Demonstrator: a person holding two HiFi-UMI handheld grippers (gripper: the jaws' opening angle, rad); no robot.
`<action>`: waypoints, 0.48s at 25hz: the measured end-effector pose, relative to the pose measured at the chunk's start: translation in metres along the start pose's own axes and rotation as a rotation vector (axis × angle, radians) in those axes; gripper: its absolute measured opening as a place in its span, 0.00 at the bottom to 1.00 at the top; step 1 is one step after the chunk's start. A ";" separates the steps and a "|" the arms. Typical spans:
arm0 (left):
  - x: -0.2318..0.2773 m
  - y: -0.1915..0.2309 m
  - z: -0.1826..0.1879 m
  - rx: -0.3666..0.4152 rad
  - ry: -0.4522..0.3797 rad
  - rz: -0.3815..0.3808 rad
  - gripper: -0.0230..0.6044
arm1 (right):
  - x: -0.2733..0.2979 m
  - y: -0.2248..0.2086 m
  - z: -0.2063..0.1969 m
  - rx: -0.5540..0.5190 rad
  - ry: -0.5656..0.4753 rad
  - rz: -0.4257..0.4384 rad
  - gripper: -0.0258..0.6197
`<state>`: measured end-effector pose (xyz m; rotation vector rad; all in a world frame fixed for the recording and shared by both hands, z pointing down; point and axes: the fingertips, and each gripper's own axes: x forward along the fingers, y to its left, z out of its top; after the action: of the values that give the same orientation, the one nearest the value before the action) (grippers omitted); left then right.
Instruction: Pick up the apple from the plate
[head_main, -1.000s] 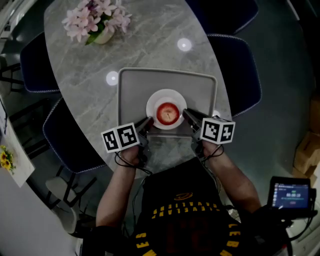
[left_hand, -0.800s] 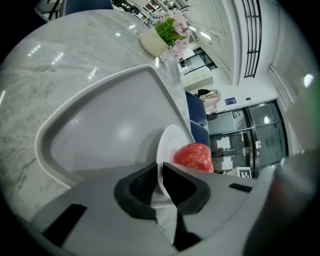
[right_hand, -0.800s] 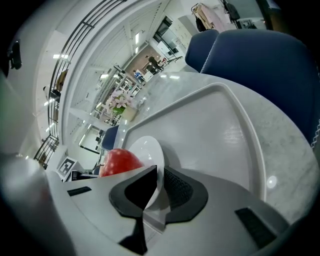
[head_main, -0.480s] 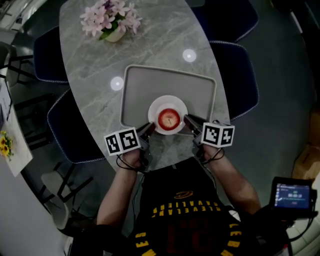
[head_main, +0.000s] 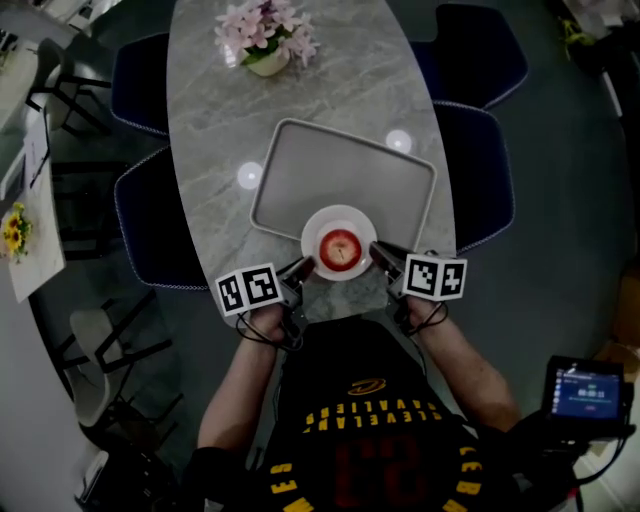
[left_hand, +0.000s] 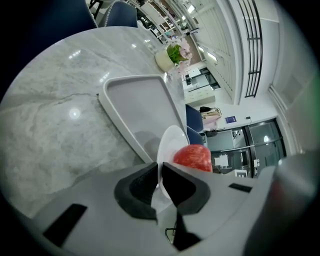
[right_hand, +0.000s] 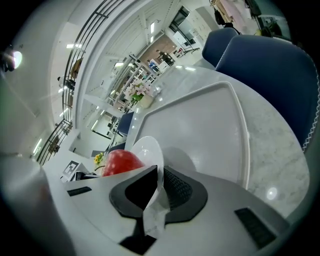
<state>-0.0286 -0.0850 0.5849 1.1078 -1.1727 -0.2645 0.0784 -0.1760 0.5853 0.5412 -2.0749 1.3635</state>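
A red apple (head_main: 340, 246) lies on a small white plate (head_main: 340, 212). The plate hangs over the near edge of the grey tray (head_main: 340, 165). My left gripper (head_main: 303, 266) clamps the plate's left rim, its jaws closing with the rim between them. My right gripper (head_main: 378, 251) is shut on the right rim. In the left gripper view the thin white plate (left_hand: 167, 142) runs between the pads of the left gripper (left_hand: 160, 181), and the apple (left_hand: 193, 156) sits just beyond. In the right gripper view the plate (right_hand: 148, 148) is pinched in the right gripper (right_hand: 160, 186), with the apple (right_hand: 120, 162) to the left.
The tray lies on an oval marble table (head_main: 210, 110) with a pot of pink flowers (head_main: 268, 40) at its far end. Dark blue chairs (head_main: 480, 60) stand on both sides. A small screen (head_main: 590, 390) glows at the lower right.
Both grippers have drawn the plate with the apple toward the person, from the tray's near middle to over its near edge. The head view has shifted, so the table sits lower in the picture.
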 end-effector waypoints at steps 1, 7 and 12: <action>-0.004 0.001 -0.003 -0.003 -0.015 0.001 0.09 | -0.001 0.002 -0.003 -0.014 0.007 0.007 0.11; -0.027 0.007 -0.030 -0.025 -0.096 0.006 0.09 | -0.007 0.014 -0.024 -0.070 0.046 0.050 0.11; -0.045 0.019 -0.060 -0.074 -0.157 -0.004 0.09 | -0.013 0.023 -0.050 -0.106 0.087 0.086 0.11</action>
<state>-0.0046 -0.0126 0.5751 1.0390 -1.2893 -0.4013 0.0864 -0.1209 0.5761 0.3453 -2.1066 1.2928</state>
